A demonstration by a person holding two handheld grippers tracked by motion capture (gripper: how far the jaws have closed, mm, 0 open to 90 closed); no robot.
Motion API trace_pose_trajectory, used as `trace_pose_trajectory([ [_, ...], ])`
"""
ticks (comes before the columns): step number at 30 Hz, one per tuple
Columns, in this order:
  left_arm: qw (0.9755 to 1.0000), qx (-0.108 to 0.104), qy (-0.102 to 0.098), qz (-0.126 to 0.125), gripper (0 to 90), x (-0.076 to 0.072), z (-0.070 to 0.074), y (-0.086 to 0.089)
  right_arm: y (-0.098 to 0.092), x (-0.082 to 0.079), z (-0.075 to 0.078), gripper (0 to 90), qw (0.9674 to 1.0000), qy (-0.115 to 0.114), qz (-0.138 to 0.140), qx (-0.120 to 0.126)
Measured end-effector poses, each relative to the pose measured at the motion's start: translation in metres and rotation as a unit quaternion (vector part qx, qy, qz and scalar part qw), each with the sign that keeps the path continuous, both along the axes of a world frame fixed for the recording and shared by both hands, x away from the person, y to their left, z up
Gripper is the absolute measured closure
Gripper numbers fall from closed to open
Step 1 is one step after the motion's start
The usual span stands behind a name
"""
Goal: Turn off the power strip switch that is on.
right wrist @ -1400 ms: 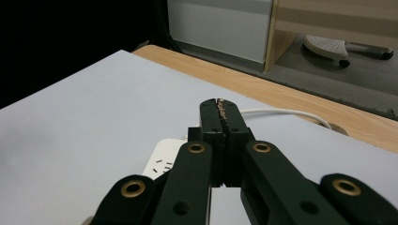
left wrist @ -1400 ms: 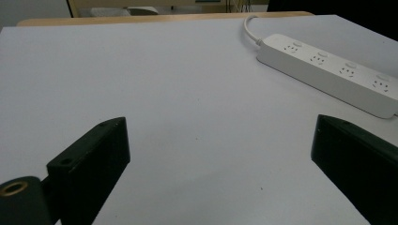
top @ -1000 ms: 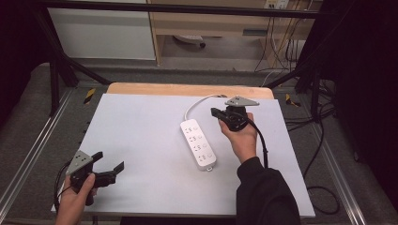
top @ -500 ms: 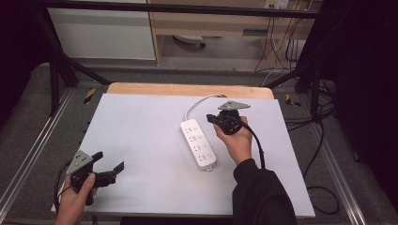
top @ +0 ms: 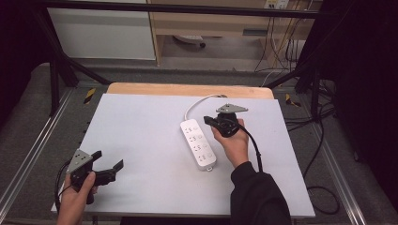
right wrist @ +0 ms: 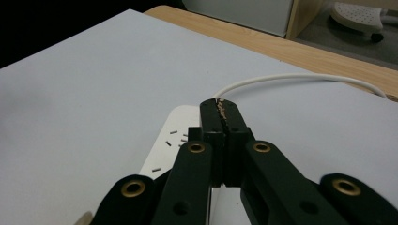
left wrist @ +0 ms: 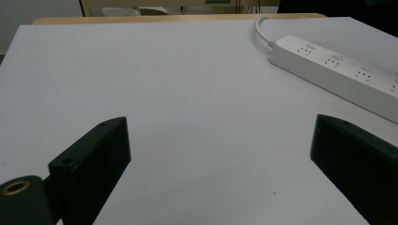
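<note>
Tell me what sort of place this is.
Probably a lab or workshop recording station: a table under a white sheet inside a black metal frame, loose cables on the floor behind, and a white power strip as the test piece.

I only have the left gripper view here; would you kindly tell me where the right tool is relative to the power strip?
Observer: The right tool is over the cable end of the power strip.
Operator: Thank you. Are its jaws open?
Observer: No, the right gripper view shows them shut together, with nothing between them.
Operator: And where does the strip's cable run?
Observer: The white cable curves away from the strip toward the wooden table edge at the far side.
</note>
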State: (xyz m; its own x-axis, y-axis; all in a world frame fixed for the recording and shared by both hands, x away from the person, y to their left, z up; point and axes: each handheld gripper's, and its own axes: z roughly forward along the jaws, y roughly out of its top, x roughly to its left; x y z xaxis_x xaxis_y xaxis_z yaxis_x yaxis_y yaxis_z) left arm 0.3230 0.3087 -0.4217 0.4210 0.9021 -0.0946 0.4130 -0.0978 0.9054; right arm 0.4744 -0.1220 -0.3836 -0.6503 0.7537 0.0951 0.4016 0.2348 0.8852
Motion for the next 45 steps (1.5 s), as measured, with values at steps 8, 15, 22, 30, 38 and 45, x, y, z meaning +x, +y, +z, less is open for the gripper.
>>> trace_pose_trajectory([
  [8,0.9999,0.007,0.002,0.011,5.3,0.001,-0.003,0.002,0.003,0.000,-0.017,90.0,0.9998,0.016,0.015,0.000],
  [15,0.9999,0.005,0.000,0.015,5.3,0.000,-0.002,0.005,-0.005,-0.002,-0.028,90.0,0.9992,0.036,0.014,-0.006],
  [22,0.9999,0.003,-0.001,0.015,5.3,-0.001,-0.002,0.007,-0.003,-0.004,-0.036,90.0,0.9987,0.046,0.016,-0.014],
  [30,0.9999,-0.005,-0.004,0.010,5.3,-0.002,0.000,0.008,0.012,-0.003,-0.045,90.0,0.9986,0.046,0.015,-0.021],
  [38,1.0000,-0.005,0.001,0.005,5.3,-0.001,-0.002,0.006,0.013,-0.002,-0.046,90.0,0.9990,0.040,0.007,-0.021],
  [45,1.0000,-0.007,-0.001,0.007,5.3,-0.002,-0.001,0.007,0.017,-0.002,-0.050,90.0,0.9987,0.043,0.013,-0.024],
])
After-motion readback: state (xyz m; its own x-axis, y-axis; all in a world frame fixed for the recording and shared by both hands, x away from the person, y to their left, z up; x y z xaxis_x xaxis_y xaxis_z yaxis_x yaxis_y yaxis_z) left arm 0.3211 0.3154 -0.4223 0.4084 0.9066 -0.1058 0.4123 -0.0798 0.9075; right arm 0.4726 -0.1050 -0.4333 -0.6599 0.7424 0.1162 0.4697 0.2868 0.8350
